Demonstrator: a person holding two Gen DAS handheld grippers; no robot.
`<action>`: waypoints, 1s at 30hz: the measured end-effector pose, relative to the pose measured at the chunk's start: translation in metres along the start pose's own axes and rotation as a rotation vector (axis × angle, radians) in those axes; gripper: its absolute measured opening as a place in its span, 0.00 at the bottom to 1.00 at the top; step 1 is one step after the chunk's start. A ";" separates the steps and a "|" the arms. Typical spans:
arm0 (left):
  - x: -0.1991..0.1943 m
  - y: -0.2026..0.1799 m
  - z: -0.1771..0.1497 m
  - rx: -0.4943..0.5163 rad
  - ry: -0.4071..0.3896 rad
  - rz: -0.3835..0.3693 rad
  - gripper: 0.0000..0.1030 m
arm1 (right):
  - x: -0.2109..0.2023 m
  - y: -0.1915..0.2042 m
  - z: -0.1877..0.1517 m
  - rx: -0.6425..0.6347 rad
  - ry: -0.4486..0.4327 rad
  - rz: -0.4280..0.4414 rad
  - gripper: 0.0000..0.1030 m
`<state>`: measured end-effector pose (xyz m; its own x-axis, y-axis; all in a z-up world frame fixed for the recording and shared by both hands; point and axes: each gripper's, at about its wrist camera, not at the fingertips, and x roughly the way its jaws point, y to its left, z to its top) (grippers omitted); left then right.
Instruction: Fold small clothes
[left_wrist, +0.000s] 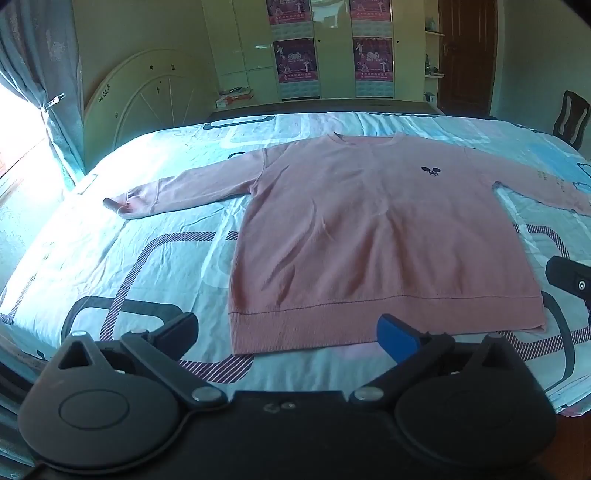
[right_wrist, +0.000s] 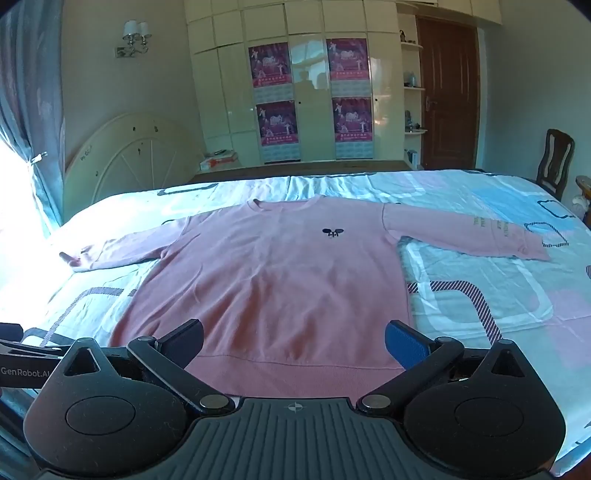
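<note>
One pink sweatshirt (right_wrist: 280, 280) lay flat, front up, sleeves spread, on a patterned bed (right_wrist: 480, 295) w/ its hem nearest both cameras. Left gripper (left_wrist: 288, 332) & right gripper (right_wrist: 293, 341) hovered over the hem, jaws spread wide, nothing grasped.

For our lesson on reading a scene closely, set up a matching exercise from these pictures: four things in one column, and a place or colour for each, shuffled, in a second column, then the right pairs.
Column one:
1. sweatshirt
2. chair
3. posters
4. curtain

Column two:
A. stuck on the wardrobe doors
B. hanging at the bright window on the left
C. pink, spread flat on the bed with sleeves out
D. dark wood, at the far right of the bed

Right pairs: 1-C, 2-D, 3-A, 4-B
</note>
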<state>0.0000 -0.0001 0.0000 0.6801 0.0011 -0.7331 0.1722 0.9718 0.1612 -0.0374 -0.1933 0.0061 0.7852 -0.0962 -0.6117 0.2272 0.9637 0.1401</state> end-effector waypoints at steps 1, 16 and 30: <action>0.000 0.001 0.000 -0.014 0.003 -0.019 1.00 | -0.001 0.002 0.001 -0.001 0.001 -0.002 1.00; 0.002 0.001 0.003 -0.007 0.011 -0.011 1.00 | -0.002 0.002 0.000 0.003 0.012 -0.005 1.00; 0.006 0.003 0.000 -0.010 0.008 -0.012 1.00 | -0.001 0.000 -0.002 0.001 0.016 -0.006 1.00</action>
<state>0.0047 0.0030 -0.0034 0.6726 -0.0084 -0.7400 0.1732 0.9739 0.1464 -0.0398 -0.1925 0.0050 0.7744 -0.0982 -0.6250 0.2328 0.9628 0.1371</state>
